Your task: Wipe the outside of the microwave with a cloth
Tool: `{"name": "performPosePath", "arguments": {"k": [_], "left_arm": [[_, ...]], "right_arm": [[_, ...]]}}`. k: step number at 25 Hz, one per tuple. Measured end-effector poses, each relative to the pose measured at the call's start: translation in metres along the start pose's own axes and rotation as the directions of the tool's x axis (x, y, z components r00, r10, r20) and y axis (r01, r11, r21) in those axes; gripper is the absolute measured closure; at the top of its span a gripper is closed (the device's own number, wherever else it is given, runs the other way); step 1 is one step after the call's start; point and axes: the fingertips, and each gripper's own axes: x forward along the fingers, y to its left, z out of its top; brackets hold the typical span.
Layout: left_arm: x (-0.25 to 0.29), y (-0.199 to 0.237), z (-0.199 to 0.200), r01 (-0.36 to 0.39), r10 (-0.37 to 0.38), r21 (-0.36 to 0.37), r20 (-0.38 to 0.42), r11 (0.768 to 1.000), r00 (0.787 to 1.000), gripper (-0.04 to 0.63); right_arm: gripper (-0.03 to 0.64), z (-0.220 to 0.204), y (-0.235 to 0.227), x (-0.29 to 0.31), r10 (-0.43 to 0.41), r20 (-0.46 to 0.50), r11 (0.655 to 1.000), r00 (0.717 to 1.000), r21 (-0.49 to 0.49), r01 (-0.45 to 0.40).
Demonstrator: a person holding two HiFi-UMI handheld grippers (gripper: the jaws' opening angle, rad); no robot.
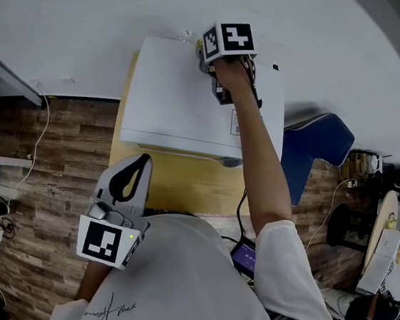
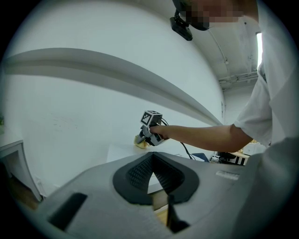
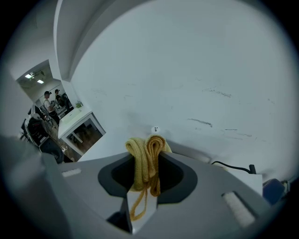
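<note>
currently the right hand-held gripper (image 1: pixel 202 53) clamps a yellow cloth (image 3: pixel 147 161) on the white microwave's (image 1: pixel 171 102) top, at its far edge; the left hand-held gripper (image 2: pixel 152 157), jaws together, empty, hovers before it.

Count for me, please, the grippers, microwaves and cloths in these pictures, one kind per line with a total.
Grippers: 2, the left gripper shut and empty, the right gripper shut on the cloth.
White microwave: 1
Yellow cloth: 1
Total: 4
</note>
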Motion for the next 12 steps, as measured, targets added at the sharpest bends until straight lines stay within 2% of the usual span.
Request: {"name": "performPosePath", "arguments": {"k": [12], "left_arm": [[-0.011,0.016,0.001,-0.050,0.050,-0.007,0.008,0.999,0.999,0.604]], "right_arm": [[0.502,0.022,0.069,0.025,0.074,0.000,0.995,0.997,-0.072,-0.074]]}}
